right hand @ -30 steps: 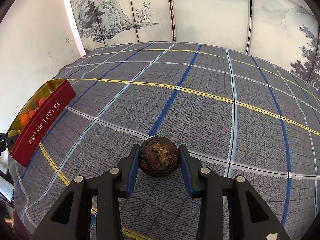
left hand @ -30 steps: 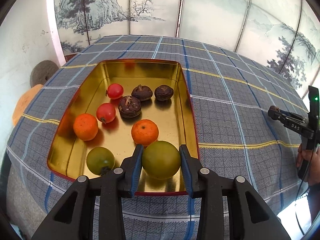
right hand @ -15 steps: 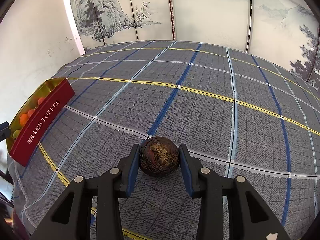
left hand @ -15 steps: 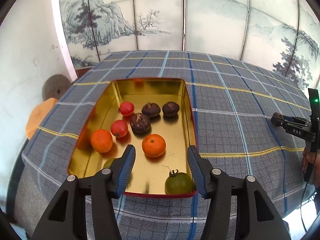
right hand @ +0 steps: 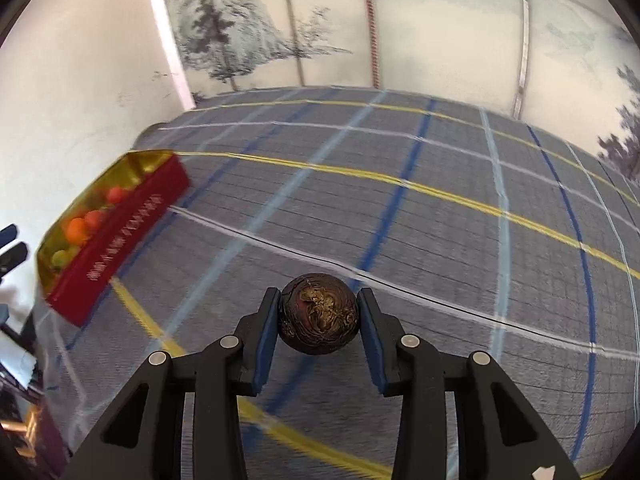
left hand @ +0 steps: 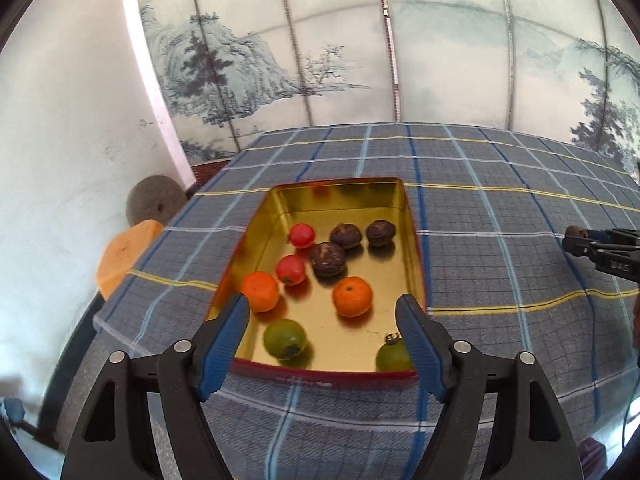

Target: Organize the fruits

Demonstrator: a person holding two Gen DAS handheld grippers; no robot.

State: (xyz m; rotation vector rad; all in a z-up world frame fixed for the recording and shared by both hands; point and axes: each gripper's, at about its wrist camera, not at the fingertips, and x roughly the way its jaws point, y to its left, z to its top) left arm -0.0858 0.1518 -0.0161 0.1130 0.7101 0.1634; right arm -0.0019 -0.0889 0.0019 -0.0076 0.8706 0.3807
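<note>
A gold tin [left hand: 408,240] with red outer walls sits on the plaid tablecloth and holds two red tomatoes [left hand: 291,269], two oranges [left hand: 353,296], two green fruits [left hand: 285,338] and three dark passion fruits [left hand: 329,259]. My left gripper [left hand: 323,322] is open and empty above the tin's near edge. My right gripper [right hand: 318,316] is shut on a dark wrinkled passion fruit [right hand: 319,313], held above the cloth to the right of the tin [right hand: 132,220]. The right gripper also shows at the right edge of the left wrist view [left hand: 592,244].
The plaid tablecloth [left hand: 500,240] covers the whole table. A painted screen [left hand: 360,40] stands behind it. An orange cushion [left hand: 124,252] and a grey round object [left hand: 154,204] lie off the table's left edge by the white wall.
My left gripper opened, released a green fruit into the tin's near right corner, and pulled back and up. My right gripper lifted its passion fruit and swung toward the tin.
</note>
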